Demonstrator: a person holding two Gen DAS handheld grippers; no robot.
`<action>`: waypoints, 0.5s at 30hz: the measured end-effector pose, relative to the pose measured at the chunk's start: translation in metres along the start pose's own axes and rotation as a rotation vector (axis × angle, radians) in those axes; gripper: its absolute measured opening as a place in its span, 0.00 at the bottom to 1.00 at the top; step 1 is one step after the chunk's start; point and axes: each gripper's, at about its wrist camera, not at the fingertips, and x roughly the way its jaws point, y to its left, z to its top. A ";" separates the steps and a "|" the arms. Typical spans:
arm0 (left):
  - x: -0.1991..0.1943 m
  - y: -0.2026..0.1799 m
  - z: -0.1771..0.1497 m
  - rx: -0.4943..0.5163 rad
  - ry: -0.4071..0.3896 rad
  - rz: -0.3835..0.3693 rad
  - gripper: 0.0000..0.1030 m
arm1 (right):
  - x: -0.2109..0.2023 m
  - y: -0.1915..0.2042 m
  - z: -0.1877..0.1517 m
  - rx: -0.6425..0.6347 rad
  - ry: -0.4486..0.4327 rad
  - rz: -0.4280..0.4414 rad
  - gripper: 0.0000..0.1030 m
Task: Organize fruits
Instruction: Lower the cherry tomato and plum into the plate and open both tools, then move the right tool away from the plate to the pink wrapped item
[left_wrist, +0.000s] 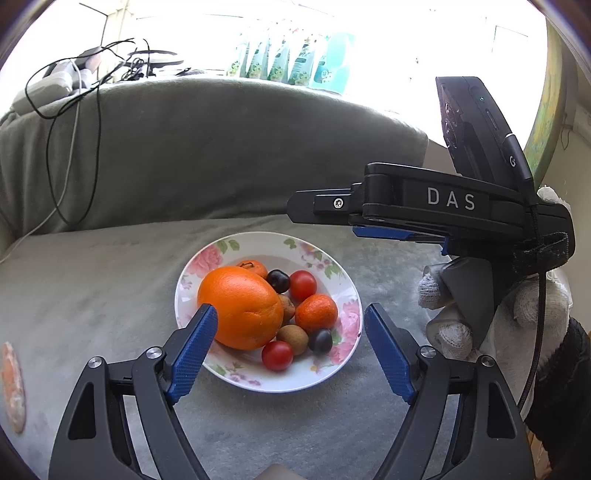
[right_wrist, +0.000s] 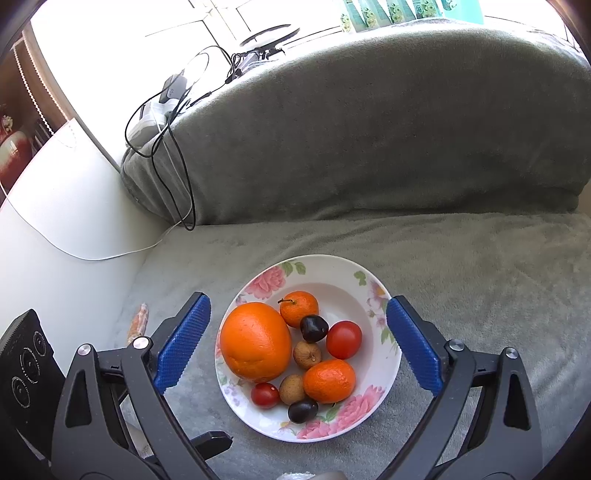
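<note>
Here: floral plate (right_wrist: 373, 406) w/ big orange (right_wrist: 255, 341) at 9 o'clock; left gripper (left_wrist: 290, 325) & right gripper (right_wrist: 298, 341) both spread, holding nothing.

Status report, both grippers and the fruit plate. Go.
Left gripper open, empty. Right gripper open, empty, over the plate. Floral white ceramic plate on grey blanket, holding large orange and small fruits. Nothing blocking.

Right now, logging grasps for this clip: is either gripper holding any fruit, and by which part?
Nothing is held. The left gripper and the right gripper are both open above the plate; the fruit all lies in it.
</note>
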 end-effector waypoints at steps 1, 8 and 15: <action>-0.001 0.000 0.000 -0.001 -0.001 0.000 0.79 | 0.000 0.000 0.000 0.001 -0.001 -0.001 0.95; -0.008 0.002 -0.001 -0.003 -0.015 0.003 0.79 | -0.007 0.008 -0.001 -0.005 -0.019 -0.003 0.95; -0.023 0.009 -0.004 -0.018 -0.040 0.007 0.79 | -0.014 0.024 -0.003 -0.027 -0.039 0.005 0.95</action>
